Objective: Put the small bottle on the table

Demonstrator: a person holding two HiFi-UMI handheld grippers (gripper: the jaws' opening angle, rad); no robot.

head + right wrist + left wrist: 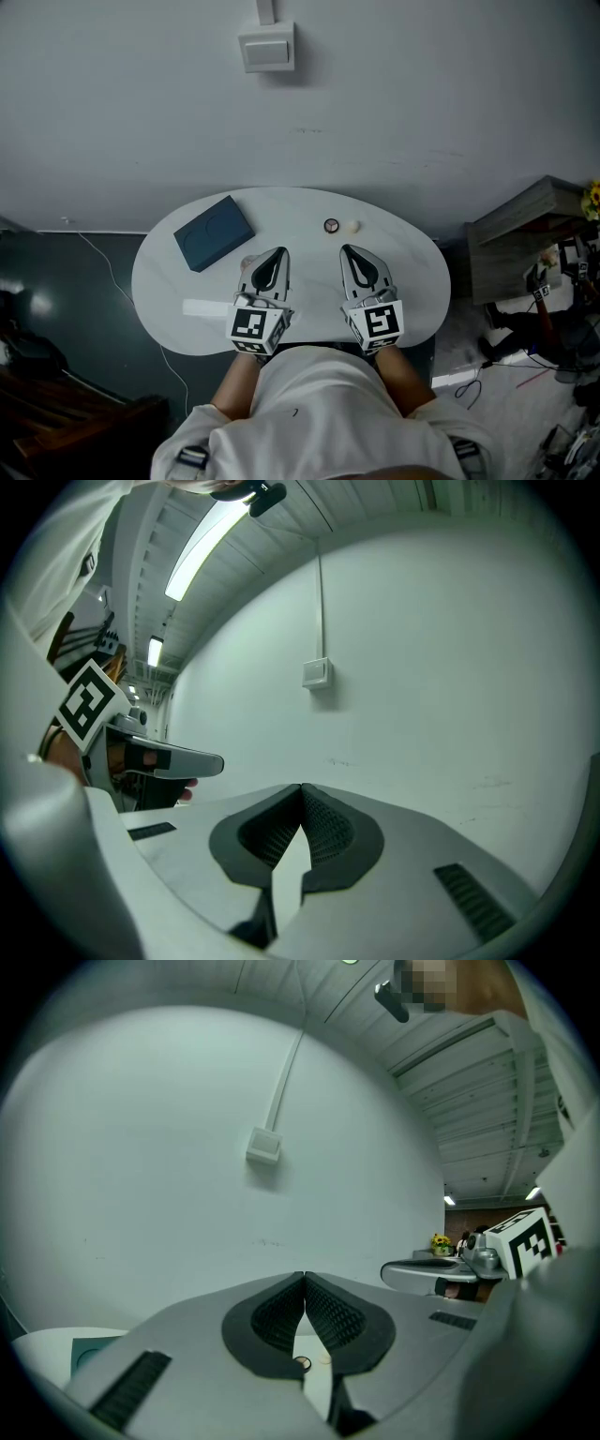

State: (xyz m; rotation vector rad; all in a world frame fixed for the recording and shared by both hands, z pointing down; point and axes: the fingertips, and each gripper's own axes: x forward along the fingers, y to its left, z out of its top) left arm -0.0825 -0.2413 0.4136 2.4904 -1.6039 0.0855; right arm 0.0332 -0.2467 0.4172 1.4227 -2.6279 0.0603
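A small dark round-topped object [331,225], possibly the small bottle seen from above, stands on the white oval table [412,272] beside a cream ball [352,225]. Both sit just beyond my grippers. My left gripper [281,250] hovers over the table's near middle, shut and holding nothing. My right gripper [345,248] is level with it on the right, also shut and holding nothing. In the left gripper view the fingertips meet [305,1276], and the small round object [302,1363] shows through the gap below them. The right gripper view shows its tips [301,787] touching against the wall.
A dark blue box [214,232] lies on the table's left part. A white wall box [267,48] hangs on the grey wall behind. A grey shelf unit [525,239] and cables stand at the right, and a dark floor lies at the left.
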